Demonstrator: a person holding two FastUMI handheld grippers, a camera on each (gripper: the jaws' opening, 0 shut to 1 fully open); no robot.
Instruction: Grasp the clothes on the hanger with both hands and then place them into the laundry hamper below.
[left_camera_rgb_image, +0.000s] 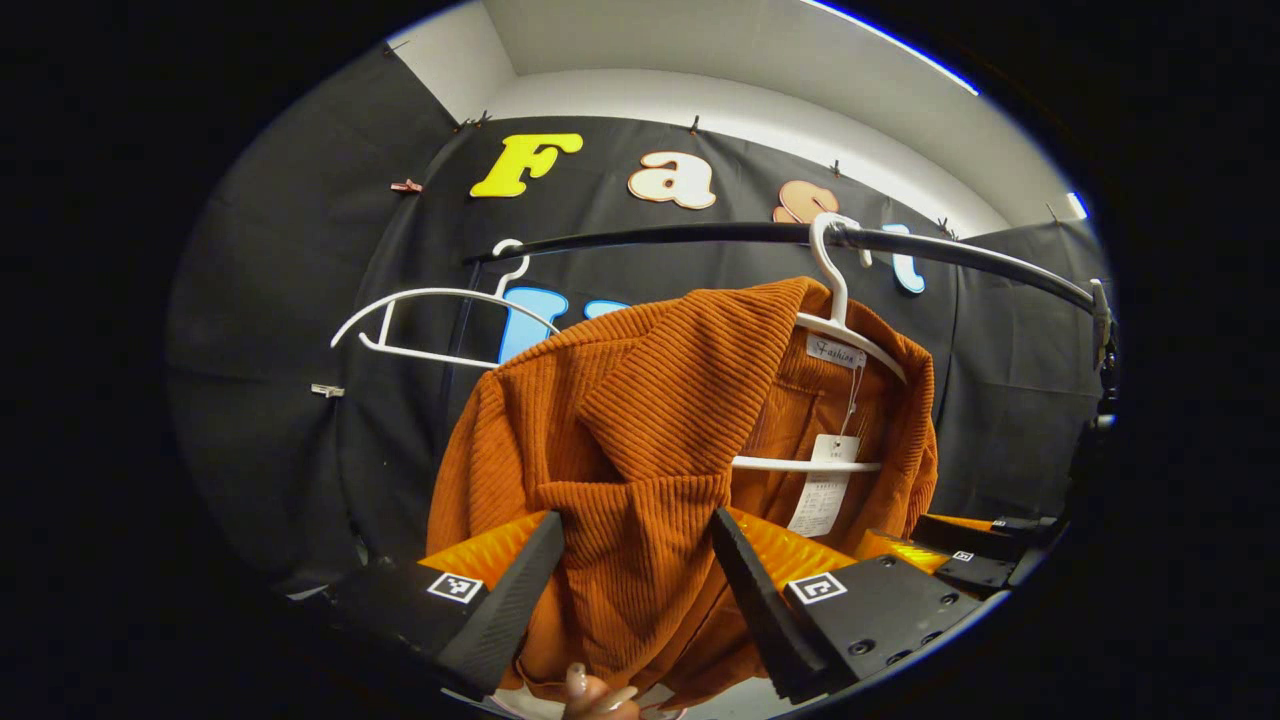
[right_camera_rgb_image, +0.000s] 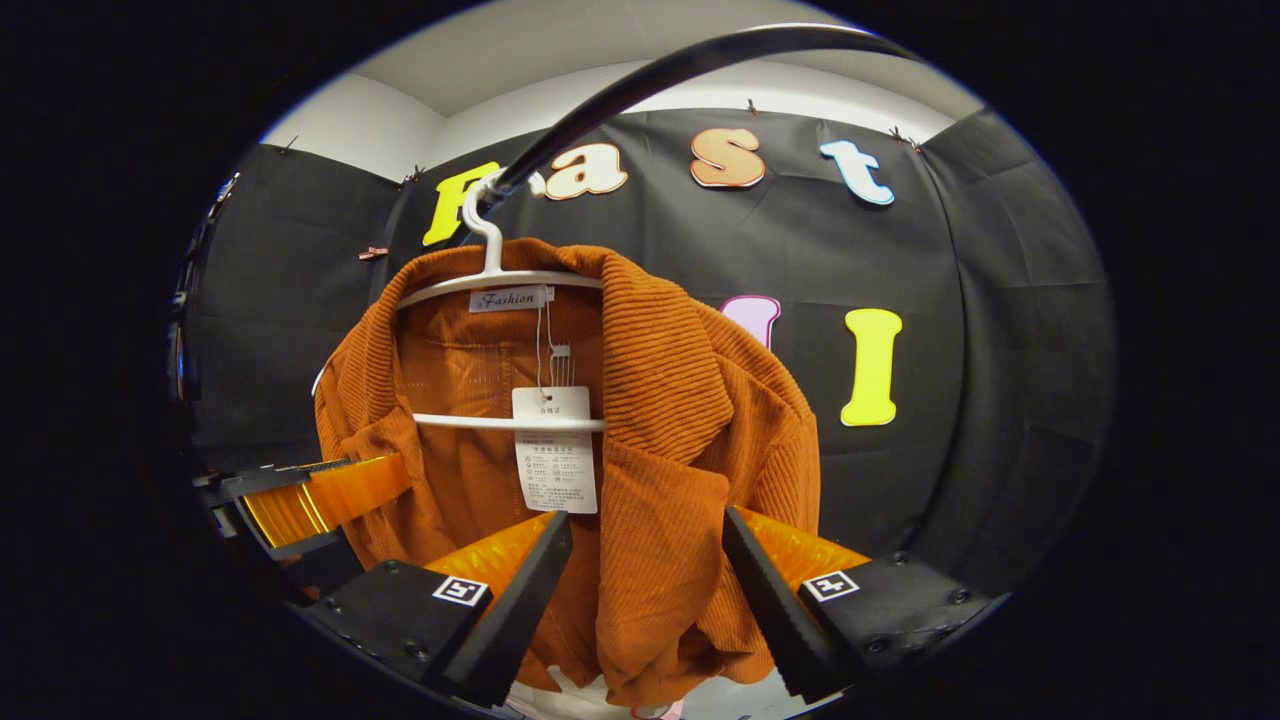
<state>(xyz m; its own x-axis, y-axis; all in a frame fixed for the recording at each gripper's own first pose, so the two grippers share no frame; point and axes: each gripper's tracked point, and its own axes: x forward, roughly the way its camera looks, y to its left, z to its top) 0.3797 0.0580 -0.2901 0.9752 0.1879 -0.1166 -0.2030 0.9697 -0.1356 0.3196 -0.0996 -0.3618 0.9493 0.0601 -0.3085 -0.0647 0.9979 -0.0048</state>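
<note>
The grasping step is judged under way: the orange jacket (left_camera_rgb_image: 640, 440) on the hanger (left_camera_rgb_image: 845, 320) is framed between the wide-spread fingers of the left gripper (left_camera_rgb_image: 635, 590) and the right gripper (right_camera_rgb_image: 640, 590), and both are next to be closed on it.

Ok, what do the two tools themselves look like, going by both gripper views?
Each tool, left and right, has two flat wedge-shaped fingers with ribbed inner faces. The fingers sit on dark blocks fixed with screws, each block carrying a small square black-and-white marker. No cables are visible, and no sleeve.
</note>
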